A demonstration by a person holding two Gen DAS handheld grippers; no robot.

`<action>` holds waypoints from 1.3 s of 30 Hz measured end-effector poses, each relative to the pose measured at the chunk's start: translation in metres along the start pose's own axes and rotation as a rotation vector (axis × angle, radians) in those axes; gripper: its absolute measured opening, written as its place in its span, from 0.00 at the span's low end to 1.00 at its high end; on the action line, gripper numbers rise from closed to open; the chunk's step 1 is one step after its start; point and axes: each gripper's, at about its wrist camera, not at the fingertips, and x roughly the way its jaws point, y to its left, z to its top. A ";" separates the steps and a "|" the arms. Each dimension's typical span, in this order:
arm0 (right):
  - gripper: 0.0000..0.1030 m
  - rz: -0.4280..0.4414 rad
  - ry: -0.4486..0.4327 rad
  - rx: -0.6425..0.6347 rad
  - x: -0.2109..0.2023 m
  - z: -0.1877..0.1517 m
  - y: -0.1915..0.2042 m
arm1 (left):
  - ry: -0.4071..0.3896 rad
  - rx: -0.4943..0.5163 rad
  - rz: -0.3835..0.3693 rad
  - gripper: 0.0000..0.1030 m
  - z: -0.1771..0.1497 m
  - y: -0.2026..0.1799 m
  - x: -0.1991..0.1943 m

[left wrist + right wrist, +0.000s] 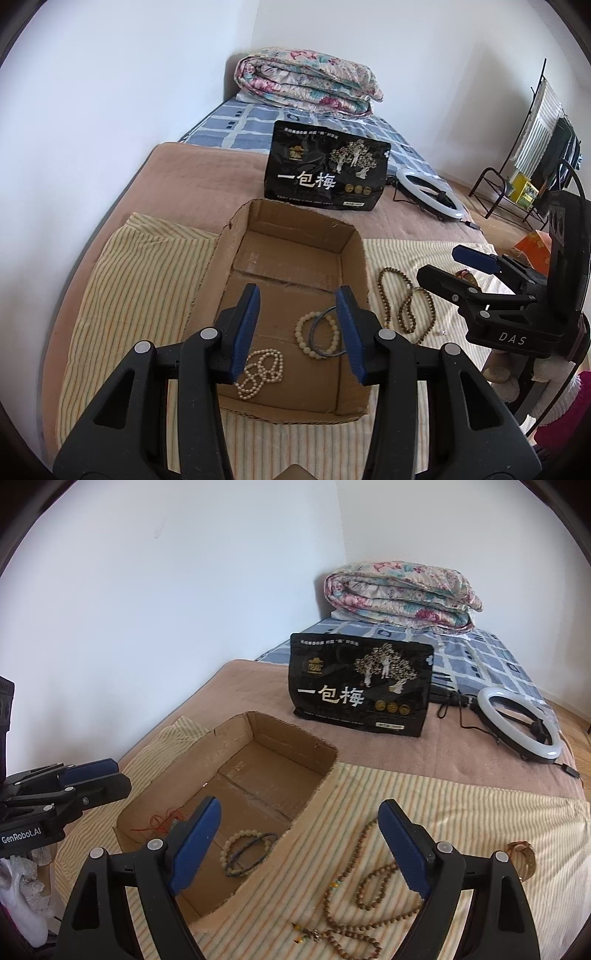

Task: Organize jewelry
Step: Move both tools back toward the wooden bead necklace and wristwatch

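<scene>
Plainly, the boldest writing is on the black snack pouch (pixel 325 170), standing just beyond the far wall of the cardboard box (pixel 351 236): three large white characters, 一包梅, beside gold trees and three gold seals; the small print I cannot read. My right gripper (pixel 443 267) carries "DAS" on its body, and my left gripper (pixel 107 775) reads "GenRobot.AI".

My left gripper hangs over the box, jaws parted and grasping nothing. Below them on the box floor lie a white pearl strand (pixel 260 373), a pale bead bracelet (pixel 317 334) and a thin dark bangle (pixel 328 336) overlapping it; a red cord (pixel 162 821) sits in the box's near left corner. My right gripper is spread wide and empty, just right of the box, above the brown wooden bead necklace (pixel 354 904) on the striped cloth (pixel 461 805). A tan-strapped watch (pixel 522 860) lies further right of the box.

The cloth covers a pinkish blanket (pixel 207 177) on a bed. Beyond the box are a blue checked sheet (pixel 240 125), a folded floral quilt (pixel 306 81), a white ring light (pixel 517 723) and bare white walls.
</scene>
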 end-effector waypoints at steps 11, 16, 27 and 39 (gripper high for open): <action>0.88 -0.077 -0.034 0.053 -0.045 -0.008 -0.055 | 0.001 0.062 -0.076 0.42 0.004 -0.049 0.003; 0.88 -0.123 -0.042 0.071 -0.067 -0.019 -0.084 | 0.012 0.097 -0.117 0.42 0.003 -0.078 0.007; 0.88 -0.218 -0.042 0.179 -0.102 -0.043 -0.157 | 0.092 0.195 -0.187 0.42 -0.014 -0.143 0.033; 0.88 -0.286 0.030 0.239 -0.104 -0.077 -0.216 | 0.199 0.304 -0.211 0.42 -0.053 -0.186 0.059</action>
